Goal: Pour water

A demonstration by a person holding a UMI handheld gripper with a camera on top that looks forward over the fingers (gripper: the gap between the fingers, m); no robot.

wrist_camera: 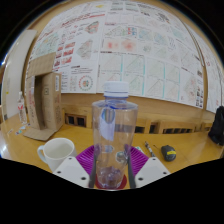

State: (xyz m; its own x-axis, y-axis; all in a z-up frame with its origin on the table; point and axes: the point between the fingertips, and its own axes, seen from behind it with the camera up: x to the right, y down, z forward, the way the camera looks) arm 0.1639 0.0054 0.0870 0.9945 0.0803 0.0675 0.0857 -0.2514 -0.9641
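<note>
The hand-held gripper point(111, 172) lies nearest, its two white fingers point(72, 168) reaching forward with their magenta pads turned inward, and a clear plastic water bottle point(114, 140) stands upright between them. The pads sit close against the lower body of the bottle on both sides, so I judge the fingers to be pinching it, though a thin gap at either side cannot be ruled out. The bottle has a white cap point(116, 89) and reaches well above the fingertips. Its clear wall is likely thin and will probably buckle under a hard squeeze, and it may be slick, so a moderate grip low on the straight body seems best; how much water it holds is hard to tell. Just left of the fingers a white mug point(55, 152) rests on the wooden bench point(190, 160), a likely target for pouring. To the right lies a small dark object point(168, 152)
</note>
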